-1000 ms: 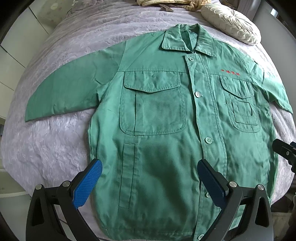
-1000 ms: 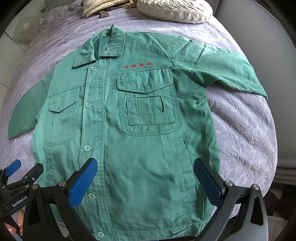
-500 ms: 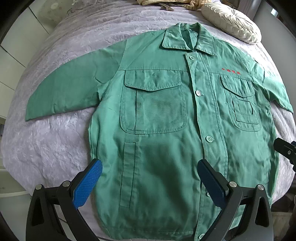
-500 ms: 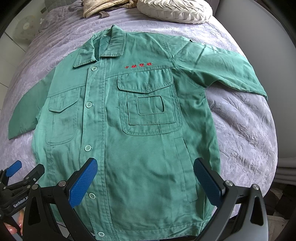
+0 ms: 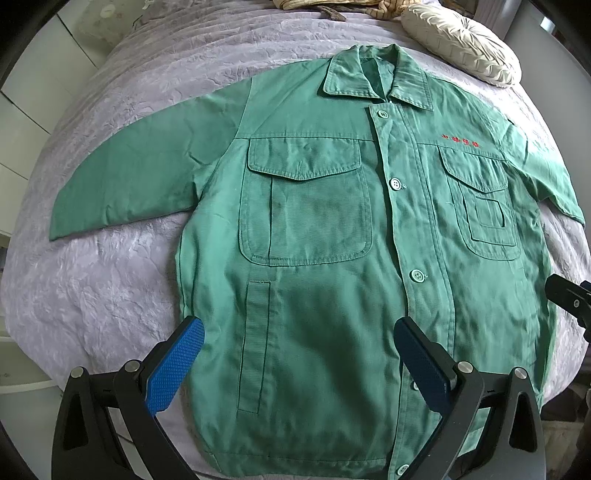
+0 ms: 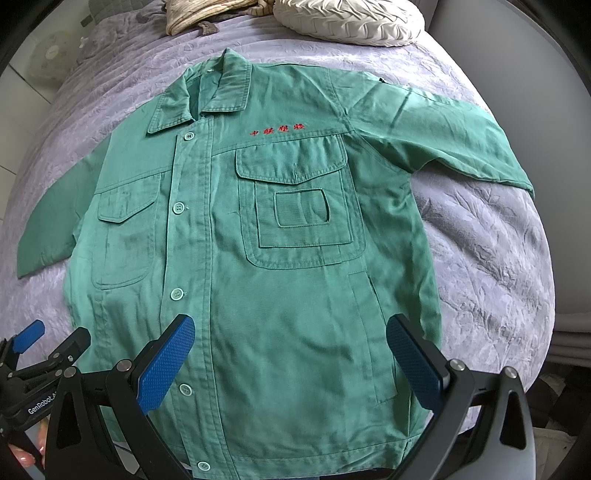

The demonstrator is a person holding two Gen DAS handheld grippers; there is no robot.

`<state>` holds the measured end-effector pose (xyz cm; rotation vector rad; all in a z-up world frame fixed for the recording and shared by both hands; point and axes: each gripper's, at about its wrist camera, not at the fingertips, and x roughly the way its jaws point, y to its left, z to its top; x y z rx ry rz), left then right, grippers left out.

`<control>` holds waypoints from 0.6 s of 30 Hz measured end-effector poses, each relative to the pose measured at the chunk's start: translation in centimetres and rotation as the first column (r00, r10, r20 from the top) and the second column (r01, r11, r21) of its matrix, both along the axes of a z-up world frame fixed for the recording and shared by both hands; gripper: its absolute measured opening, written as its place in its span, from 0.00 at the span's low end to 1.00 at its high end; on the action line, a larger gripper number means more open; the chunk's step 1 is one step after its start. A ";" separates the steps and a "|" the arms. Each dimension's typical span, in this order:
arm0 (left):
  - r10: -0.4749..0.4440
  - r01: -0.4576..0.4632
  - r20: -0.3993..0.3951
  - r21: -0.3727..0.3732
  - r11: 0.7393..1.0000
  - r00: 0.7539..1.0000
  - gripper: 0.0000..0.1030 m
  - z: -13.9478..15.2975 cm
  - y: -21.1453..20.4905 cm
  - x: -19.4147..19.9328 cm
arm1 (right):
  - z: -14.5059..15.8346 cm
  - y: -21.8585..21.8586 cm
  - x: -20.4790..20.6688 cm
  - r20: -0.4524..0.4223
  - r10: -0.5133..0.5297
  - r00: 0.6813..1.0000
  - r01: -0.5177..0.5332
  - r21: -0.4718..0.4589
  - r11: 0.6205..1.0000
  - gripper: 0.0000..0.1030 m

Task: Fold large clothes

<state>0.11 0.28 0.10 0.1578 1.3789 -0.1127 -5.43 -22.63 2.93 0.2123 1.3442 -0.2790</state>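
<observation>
A green work jacket (image 5: pixel 332 258) lies buttoned, flat on the lilac bedspread (image 5: pixel 110 277); left gripper (image 5: pixel 299 354) and right gripper (image 6: pixel 291 350) gape wide above its near hem, empty.

The small red embroidered lettering (image 5: pixel 461 141) on the chest of the green button-up work jacket (image 5: pixel 332 258) is just a smear in the left wrist view, can't read it. The striped beige cloth bundle (image 6: pixel 207 16) at the head of the bed gets chopped off by the top edge. Down in the right wrist view's bottom-left corner only fingertips of a hand (image 6: pixel 26 452) poke out behind the black frame.
</observation>
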 end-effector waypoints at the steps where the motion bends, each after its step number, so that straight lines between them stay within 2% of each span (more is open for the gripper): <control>1: -0.001 0.001 -0.001 0.000 1.000 1.000 1.00 0.0 0.0 0.0 | -0.1 -0.1 -0.1 0.001 0.000 1.000 0.000 0.000 1.000 1.00; 18: -0.007 0.007 -0.002 -0.019 1.000 1.000 1.00 -0.1 0.1 0.1 | 0.2 0.7 0.0 0.001 -0.001 1.000 0.001 -0.011 1.000 1.00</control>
